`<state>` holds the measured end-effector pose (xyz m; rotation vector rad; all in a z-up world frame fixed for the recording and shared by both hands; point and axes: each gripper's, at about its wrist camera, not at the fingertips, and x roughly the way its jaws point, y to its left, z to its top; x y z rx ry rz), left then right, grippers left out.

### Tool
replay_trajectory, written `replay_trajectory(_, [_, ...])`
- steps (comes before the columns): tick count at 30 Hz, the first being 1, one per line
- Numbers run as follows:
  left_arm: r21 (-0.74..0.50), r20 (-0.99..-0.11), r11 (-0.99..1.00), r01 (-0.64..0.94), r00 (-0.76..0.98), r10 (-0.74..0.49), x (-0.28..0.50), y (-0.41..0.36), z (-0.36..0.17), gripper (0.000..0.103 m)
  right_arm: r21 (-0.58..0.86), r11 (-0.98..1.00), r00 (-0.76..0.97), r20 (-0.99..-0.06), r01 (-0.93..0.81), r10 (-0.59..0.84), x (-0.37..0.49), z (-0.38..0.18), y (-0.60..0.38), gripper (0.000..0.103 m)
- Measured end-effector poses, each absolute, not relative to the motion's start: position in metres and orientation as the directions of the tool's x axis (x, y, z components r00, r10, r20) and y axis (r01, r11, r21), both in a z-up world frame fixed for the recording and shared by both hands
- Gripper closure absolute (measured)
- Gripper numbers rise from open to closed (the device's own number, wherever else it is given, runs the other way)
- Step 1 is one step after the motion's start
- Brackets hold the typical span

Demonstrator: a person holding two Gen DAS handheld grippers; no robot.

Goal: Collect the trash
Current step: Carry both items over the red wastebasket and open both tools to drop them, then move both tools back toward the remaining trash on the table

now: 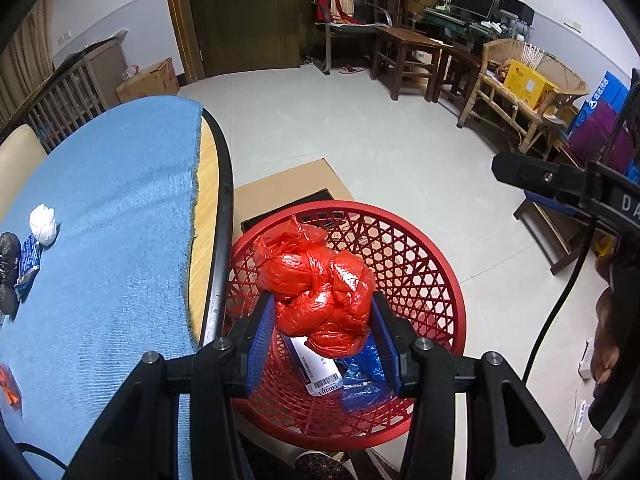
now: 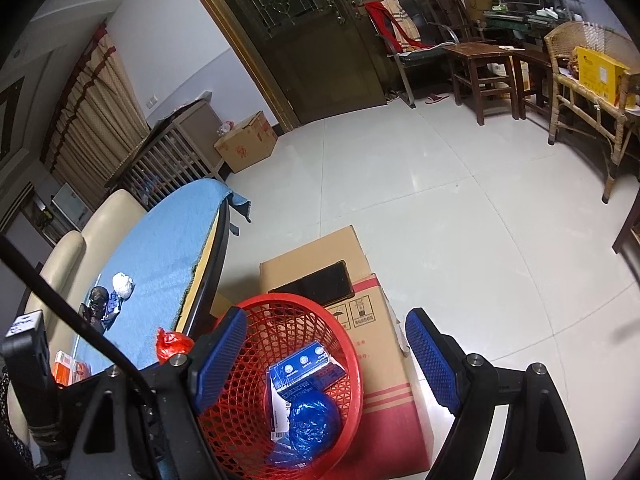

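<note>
My left gripper is shut on a crumpled red plastic bag and holds it over the red mesh basket. The basket holds a blue crumpled bag and a blue and white packet. My right gripper is open and empty above the basket. On the blue tablecloth lie a white paper ball, a blue wrapper and a dark lump. The red bag also shows in the right wrist view.
The basket sits beside the round table's edge, in front of a cardboard box. More orange scraps lie on the cloth. Wooden chairs and a wicker bench stand across the tiled floor.
</note>
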<state>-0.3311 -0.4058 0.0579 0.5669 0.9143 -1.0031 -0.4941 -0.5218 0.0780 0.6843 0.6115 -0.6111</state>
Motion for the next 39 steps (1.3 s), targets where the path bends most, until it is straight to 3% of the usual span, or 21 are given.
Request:
replay_trajectory(4, [0.002, -0.863, 0.438, 0.899, 0.223, -0.454, -0.331, -0.409, 0.055, 0.050, 0.383, 0.626, 0.664, -0.683, 0.679, -0.303, -0.491, 0.079, -0.521, 0.019])
replay_trajectory(7, [-0.009, -0.867, 0.424, 0.906, 0.204, -0.454, -0.331, -0.411, 0.054, 0.028, 0.381, 0.630, 0.665, -0.682, 0.677, -0.303, -0.490, 0.081, -0.520, 0.019])
replay_trajectory(8, [-0.008, -0.866, 0.425, 0.905, 0.206, -0.456, -0.331, -0.410, 0.054, 0.026, 0.379, 0.632, 0.665, -0.682, 0.677, -0.304, -0.490, 0.082, -0.520, 0.019])
replay_trajectory(15, [-0.064, -0.844, 0.473, 0.879, 0.206, -0.496, -0.311, -0.393, 0.070, 0.026, 0.371, 0.642, 0.669, -0.676, 0.672, -0.310, -0.486, 0.090, -0.516, 0.019])
replay_trajectory(24, [-0.086, -0.779, 0.608, 0.790, 0.327, -0.536, -0.262, -0.322, 0.105, 0.024, 0.365, 0.687, 0.687, -0.674, 0.628, -0.271, -0.463, 0.092, -0.496, 0.019])
replay_trajectory(29, [-0.066, -0.747, 0.748, 0.660, 0.465, -0.476, -0.215, -0.244, 0.112, 0.024, 0.362, 0.700, 0.684, -0.687, 0.615, -0.246, -0.451, 0.086, -0.487, 0.019])
replay_trajectory(35, [-0.038, -0.742, 0.940, 0.340, 0.620, -0.254, -0.140, -0.130, 0.098, 0.023, 0.348, 0.734, 0.685, -0.696, 0.583, -0.214, -0.424, 0.085, -0.467, 0.019])
replay_trajectory(39, [-0.162, -0.780, 0.978, 0.132, 0.590, -0.209, -0.100, -0.059, 0.074, 0.023, 0.335, 0.764, 0.690, -0.697, 0.552, -0.193, -0.402, 0.089, -0.447, 0.019])
